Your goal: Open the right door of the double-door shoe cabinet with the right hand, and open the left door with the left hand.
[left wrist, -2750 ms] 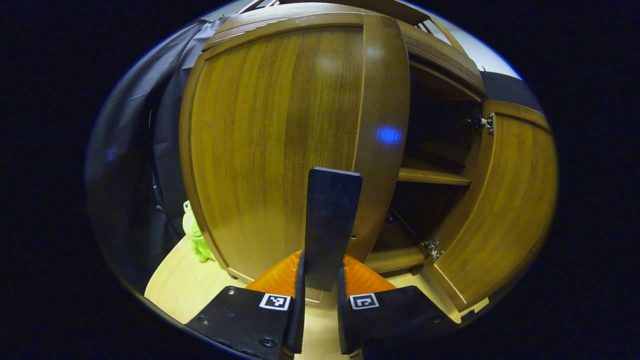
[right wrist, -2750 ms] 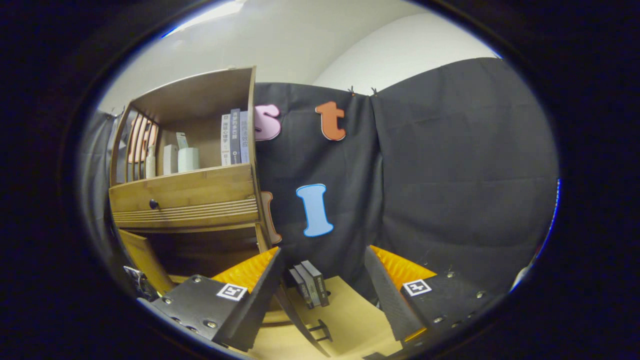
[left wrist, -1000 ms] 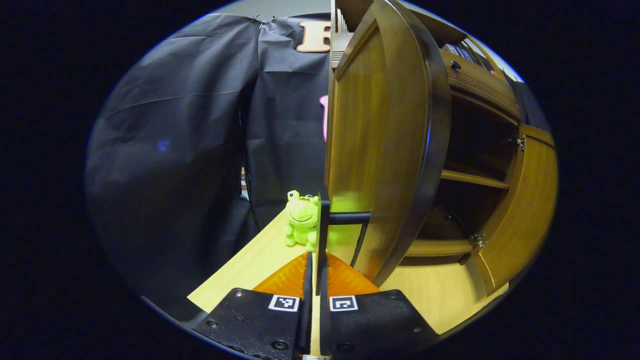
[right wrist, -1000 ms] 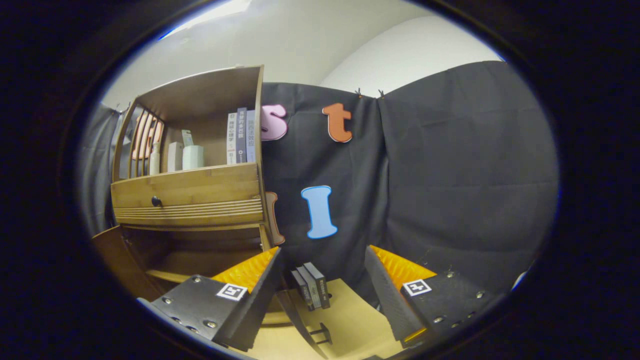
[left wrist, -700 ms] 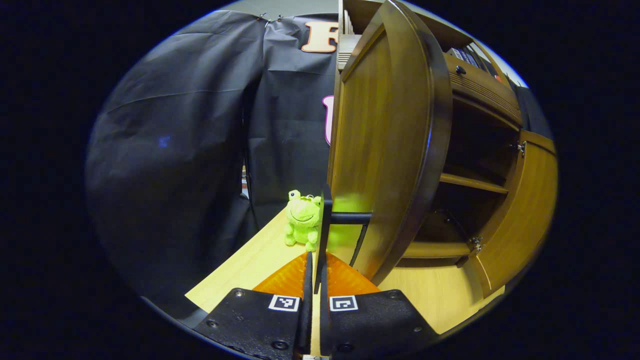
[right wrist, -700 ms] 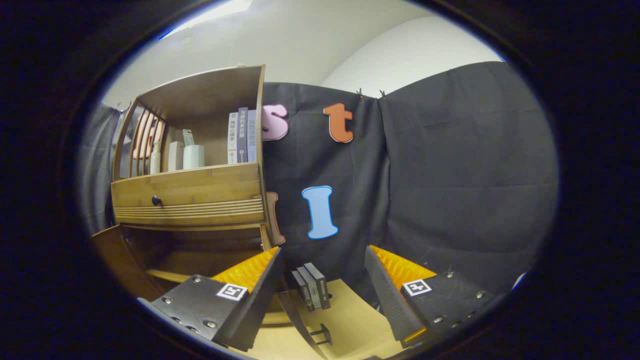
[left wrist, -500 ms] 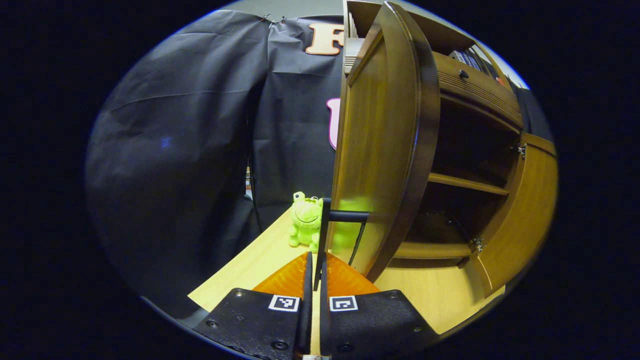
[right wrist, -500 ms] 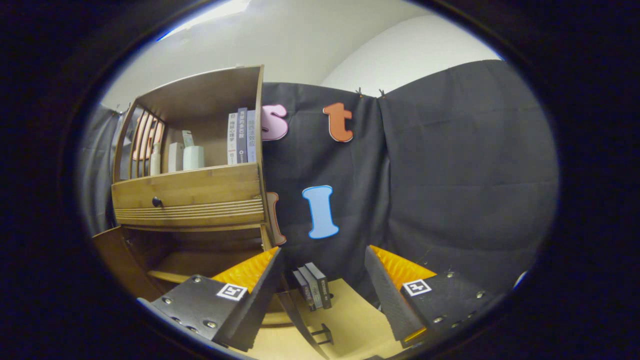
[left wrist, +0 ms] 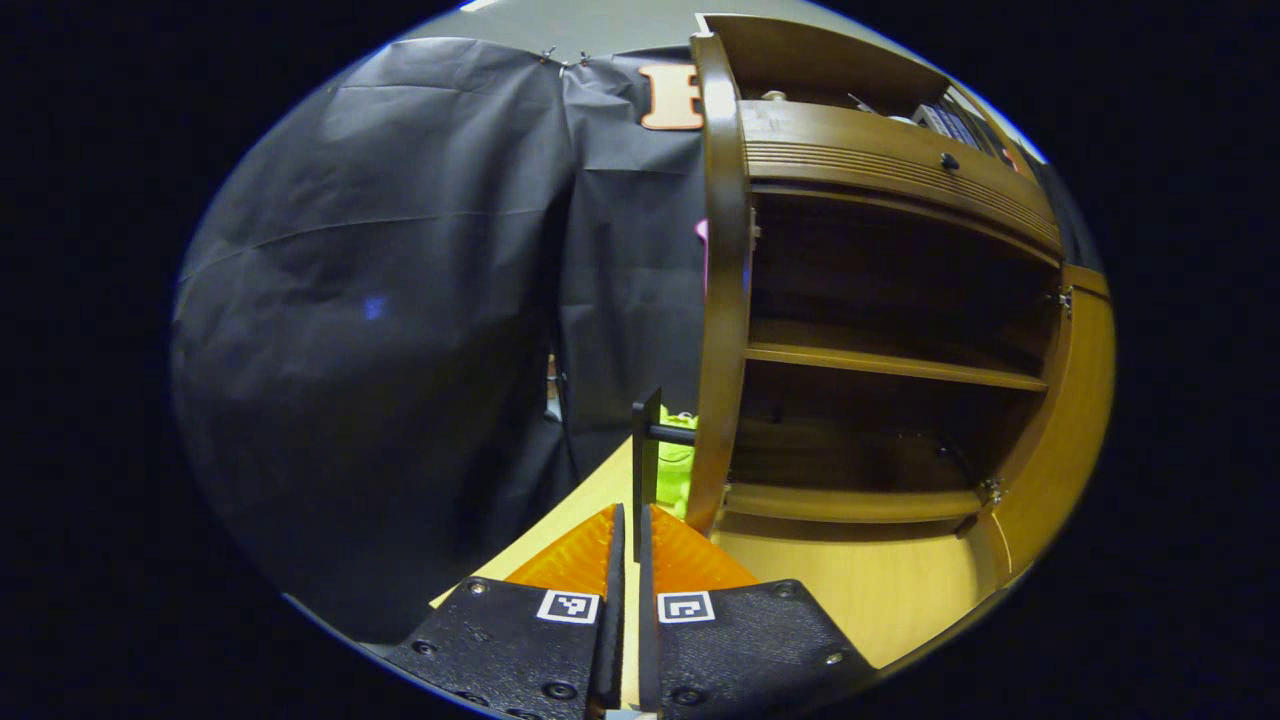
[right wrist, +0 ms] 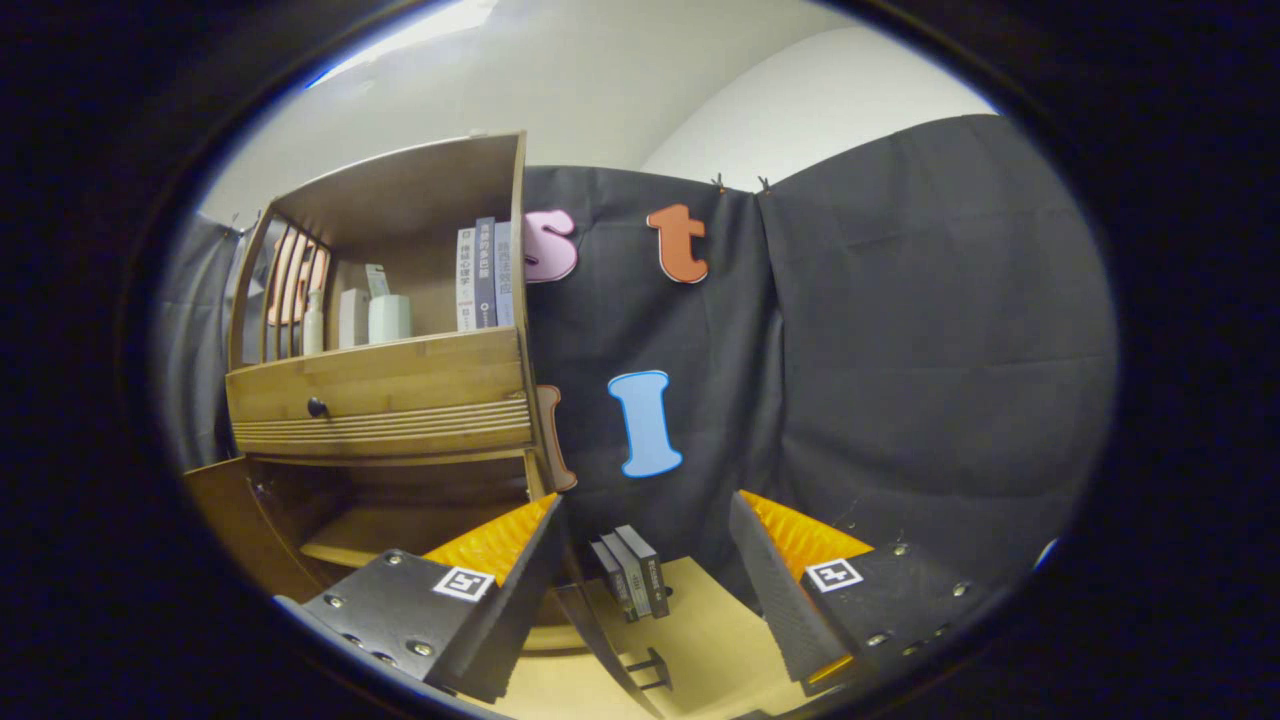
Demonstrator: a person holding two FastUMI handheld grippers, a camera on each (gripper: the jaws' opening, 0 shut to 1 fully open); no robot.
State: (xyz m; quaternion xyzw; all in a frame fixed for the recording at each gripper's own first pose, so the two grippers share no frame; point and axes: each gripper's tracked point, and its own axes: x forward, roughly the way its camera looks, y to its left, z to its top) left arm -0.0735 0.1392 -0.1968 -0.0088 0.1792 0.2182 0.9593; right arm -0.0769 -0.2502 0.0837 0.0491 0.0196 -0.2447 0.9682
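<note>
Left door point(left wrist: 722, 300) now swung edge-on; left hand-held gripper point(left wrist: 628, 545) clamps its handle point(left wrist: 648, 445); right hand-held gripper point(right wrist: 645, 560) gapes empty.

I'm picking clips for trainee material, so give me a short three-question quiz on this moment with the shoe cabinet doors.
1. True or false: the left gripper has its jaws closed on the handle of the left door.
2. Multiple choice: how do the jaws of the right gripper stand? A) spread apart, holding nothing B) clamped on a drawer knob C) clamped on a book
3. Fill in: in the left gripper view, the left door and the right door are both ____.
Key: 1 true; 2 A; 3 open.
</note>
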